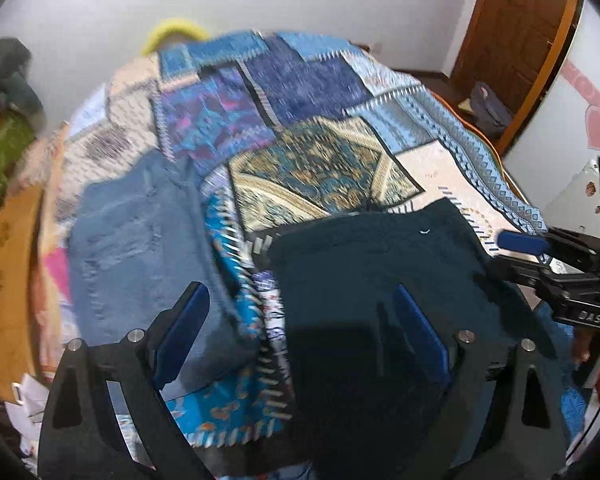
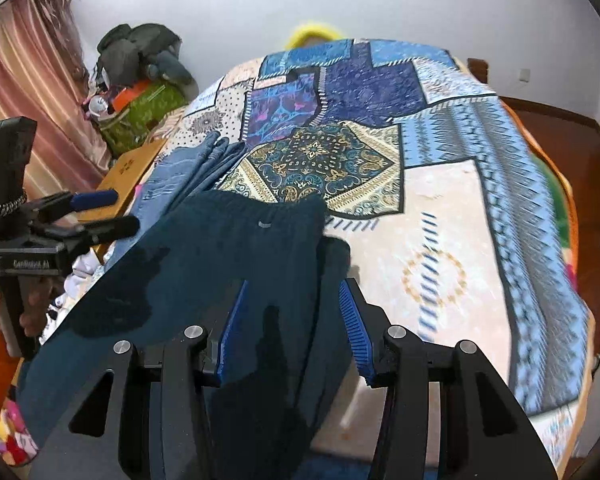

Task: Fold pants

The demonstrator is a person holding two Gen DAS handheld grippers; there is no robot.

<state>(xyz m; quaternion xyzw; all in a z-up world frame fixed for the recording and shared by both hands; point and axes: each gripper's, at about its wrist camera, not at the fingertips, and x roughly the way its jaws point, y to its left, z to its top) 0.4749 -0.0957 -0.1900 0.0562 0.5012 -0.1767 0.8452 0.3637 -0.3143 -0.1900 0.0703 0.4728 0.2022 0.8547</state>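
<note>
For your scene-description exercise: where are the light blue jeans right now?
The light blue jeans lie on the patchwork blanket, left of the dark teal pants in both views, near the bed's left edge beside the cardboard box.

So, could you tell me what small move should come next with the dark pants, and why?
Probably lower both open tongs, left and right, onto the dark teal pants and pinch an edge. The pants lie spread on the patchwork blanket, and neither tongs grips any cloth yet.

A blue patchwork-patterned blanket (image 2: 440,208) covers the bed. Folded light-blue denim jeans (image 2: 192,168) lie at its nine o'clock side. At ten o'clock, dark bags (image 2: 140,52) top a green bundle (image 2: 144,112) beside pink striped curtains (image 2: 32,92).
</note>
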